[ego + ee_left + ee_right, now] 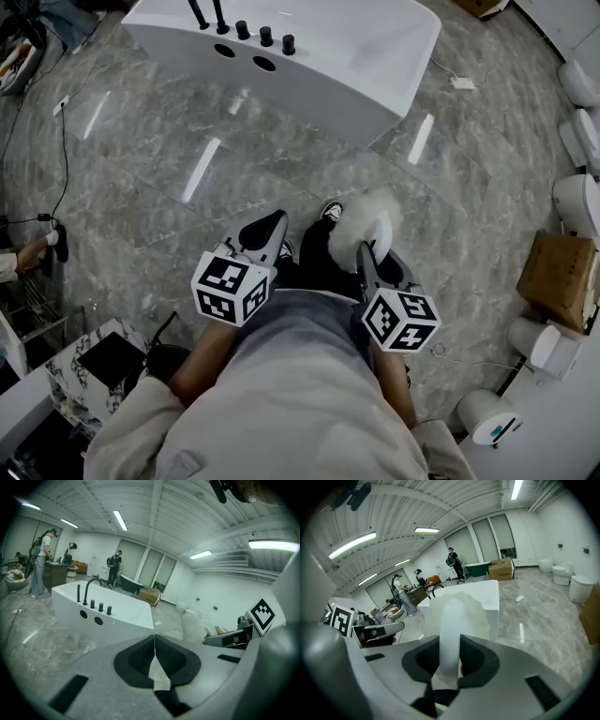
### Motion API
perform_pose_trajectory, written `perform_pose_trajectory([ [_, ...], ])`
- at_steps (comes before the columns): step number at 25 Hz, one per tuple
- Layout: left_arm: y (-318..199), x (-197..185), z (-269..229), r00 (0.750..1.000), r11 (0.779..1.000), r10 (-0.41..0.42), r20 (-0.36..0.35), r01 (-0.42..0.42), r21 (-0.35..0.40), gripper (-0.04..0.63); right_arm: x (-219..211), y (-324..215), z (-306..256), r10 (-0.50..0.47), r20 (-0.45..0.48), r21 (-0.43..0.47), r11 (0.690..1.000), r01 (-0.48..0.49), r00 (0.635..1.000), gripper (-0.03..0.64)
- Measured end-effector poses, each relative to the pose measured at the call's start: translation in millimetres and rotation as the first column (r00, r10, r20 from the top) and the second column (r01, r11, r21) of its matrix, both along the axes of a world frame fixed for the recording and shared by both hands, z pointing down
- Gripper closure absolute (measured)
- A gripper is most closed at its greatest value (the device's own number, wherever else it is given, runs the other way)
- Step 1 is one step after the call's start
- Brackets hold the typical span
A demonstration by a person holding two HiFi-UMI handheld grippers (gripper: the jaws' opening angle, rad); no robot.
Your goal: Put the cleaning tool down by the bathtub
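Observation:
A white freestanding bathtub (309, 56) with black taps stands on the grey marble floor ahead of me; it also shows in the left gripper view as the bathtub (108, 613) and behind the tool in the right gripper view (487, 597). My right gripper (373, 251) is shut on the white handle of a fluffy white cleaning tool (364, 225), whose handle (451, 634) runs up between the jaws. My left gripper (274, 230) is shut with nothing in it, its jaws meeting edge to edge (154, 651). Both are held low in front of my body, well short of the tub.
Toilets (581, 202) and a cardboard box (561, 277) line the right side. A cable (64, 159) crosses the floor at left, near a person's hand (33, 251). A marble-topped counter (89, 375) stands at lower left. People stand far off in the room (42, 559).

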State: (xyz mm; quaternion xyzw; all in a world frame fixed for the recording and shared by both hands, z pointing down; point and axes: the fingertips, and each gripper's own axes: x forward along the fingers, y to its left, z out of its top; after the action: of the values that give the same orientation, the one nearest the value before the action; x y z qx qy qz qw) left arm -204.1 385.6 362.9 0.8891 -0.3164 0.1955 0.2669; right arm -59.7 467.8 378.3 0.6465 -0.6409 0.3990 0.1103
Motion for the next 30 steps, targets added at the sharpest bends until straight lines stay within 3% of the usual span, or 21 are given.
perform_pose_trajectory([
  [6, -37.6, 28.1, 0.1, 1.000, 1.000, -0.011, 0.017, 0.011, -0.008, 0.586, 26.5, -47.8, 0.1, -0.040, 0.024, 0.009, 0.999, 0.040, 0.999, 0.537],
  [17, -107.9, 112.7, -2.2, 0.998, 0.999, 0.041, 0.038, -0.040, -0.010, 0.586, 89.6, -111.6, 10.0, -0.021, 0.101, -0.003, 1.000, 0.022, 0.995, 0.537],
  [22, -128.4, 157.0, -10.1, 0.988, 0.992, 0.086, 0.130, -0.097, 0.084, 0.586, 127.1, -137.1, 8.6, -0.025, 0.122, 0.026, 0.999, 0.022, 0.992, 0.537],
  [25, -134.4, 179.4, -15.1, 0.988, 0.991, 0.095, 0.125, -0.106, 0.083, 0.586, 145.6, -146.2, 7.4, -0.016, 0.146, 0.040, 0.999, 0.011, 0.989, 0.537],
  [30, -132.9, 197.1, -13.2, 0.959, 0.974, 0.170, 0.225, -0.198, 0.109, 0.586, 149.8, -157.7, 13.8, -0.024, 0.226, 0.029, 0.999, 0.018, 0.974, 0.537],
])
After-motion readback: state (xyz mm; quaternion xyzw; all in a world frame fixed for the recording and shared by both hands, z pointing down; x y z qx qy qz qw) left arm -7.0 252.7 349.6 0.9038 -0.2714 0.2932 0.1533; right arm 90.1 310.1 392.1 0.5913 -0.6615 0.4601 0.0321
